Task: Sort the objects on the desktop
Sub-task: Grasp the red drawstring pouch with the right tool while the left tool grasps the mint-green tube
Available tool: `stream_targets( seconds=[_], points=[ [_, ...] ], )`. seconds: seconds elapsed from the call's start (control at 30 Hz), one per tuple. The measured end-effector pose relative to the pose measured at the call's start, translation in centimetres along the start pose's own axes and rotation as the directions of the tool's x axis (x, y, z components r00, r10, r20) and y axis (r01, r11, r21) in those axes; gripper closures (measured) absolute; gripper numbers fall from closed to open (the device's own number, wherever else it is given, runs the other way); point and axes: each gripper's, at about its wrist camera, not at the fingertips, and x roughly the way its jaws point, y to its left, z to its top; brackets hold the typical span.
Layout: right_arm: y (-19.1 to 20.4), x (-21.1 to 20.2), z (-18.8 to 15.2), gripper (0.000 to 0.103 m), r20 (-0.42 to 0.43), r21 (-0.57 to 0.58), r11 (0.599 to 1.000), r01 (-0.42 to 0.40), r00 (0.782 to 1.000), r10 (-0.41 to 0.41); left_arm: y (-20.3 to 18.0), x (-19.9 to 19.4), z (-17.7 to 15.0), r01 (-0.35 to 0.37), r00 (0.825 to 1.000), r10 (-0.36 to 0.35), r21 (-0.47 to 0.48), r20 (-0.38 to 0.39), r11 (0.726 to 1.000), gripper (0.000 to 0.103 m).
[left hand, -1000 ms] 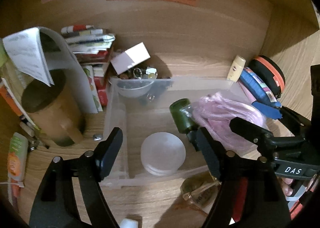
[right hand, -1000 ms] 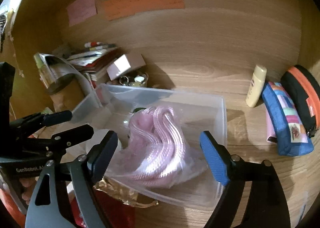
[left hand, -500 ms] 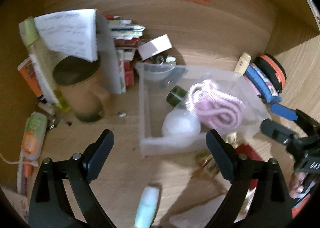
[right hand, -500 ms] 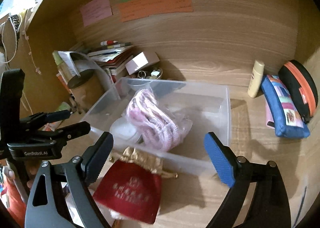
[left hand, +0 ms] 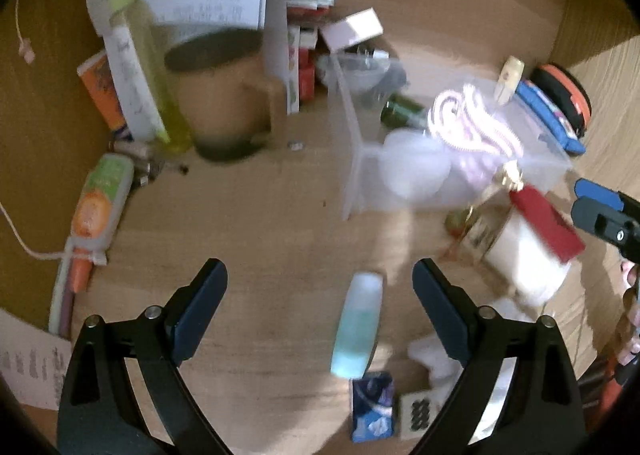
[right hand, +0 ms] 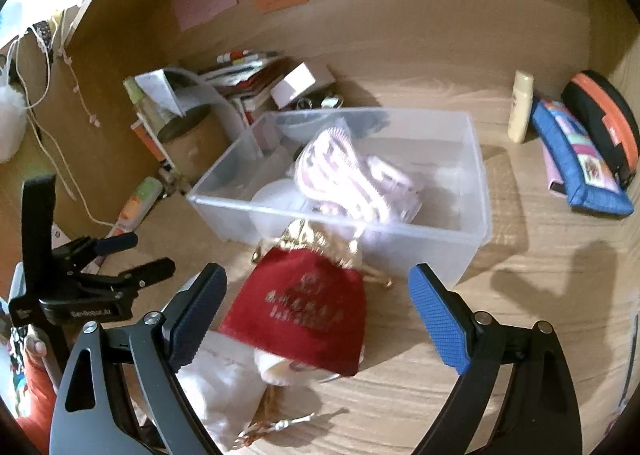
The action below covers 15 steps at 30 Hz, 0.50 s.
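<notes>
A clear plastic bin [right hand: 476, 191] stands on the wooden desk and holds a bagged pink cord [right hand: 352, 179], a white round lid [right hand: 276, 195] and a dark green bottle [left hand: 400, 111]. A red drawstring pouch [right hand: 304, 315] lies in front of the bin, on a white pouch [right hand: 224, 379]. My right gripper [right hand: 316, 311] is open and empty above the red pouch. My left gripper [left hand: 320, 311] is open and empty above the desk; a pale blue tube [left hand: 356, 331] lies between its fingers' line of sight. The bin [left hand: 352, 159] sits ahead to its right.
A brown mug [left hand: 224, 95], papers, a yellow-green bottle [left hand: 156, 75] and an orange tube [left hand: 96, 207] crowd the left. Books and a white box [right hand: 300, 87] stand behind the bin. A cream bottle [right hand: 520, 107], blue pouch [right hand: 580, 159] and orange-black case [right hand: 604, 119] sit right.
Both grippers have pulled back from the bin. The pink cord bag now lies in the bin. The red pouch and the pale blue tube have come into view.
</notes>
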Motion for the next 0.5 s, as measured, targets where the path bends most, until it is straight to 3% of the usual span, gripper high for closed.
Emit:
stream_targets(
  seconds=[0.3, 0.37, 0.5],
  points=[
    [0.6, 2.4, -0.7, 0.015, -0.066, -0.008, 1.0, 0.003, 0.998, -0.004, -0.7, 0.7, -2.7, 0.013, 0.999, -0.012, 0.045, -0.03, 0.999, 0.008],
    [0.5, 2.7, -0.7, 0.032, -0.079, -0.001, 1.0, -0.015, 0.997, 0.015, -0.8, 1.1, -2.9, 0.013, 0.999, -0.011, 0.044, -0.037, 0.999, 0.008],
    [0.7, 3.2, -0.7, 0.051, -0.094, -0.017, 1.0, -0.004, 0.996, 0.002, -1.1, 2.0, -3.3, 0.01, 0.999, -0.008, 0.043, -0.053, 0.999, 0.008]
  ],
)
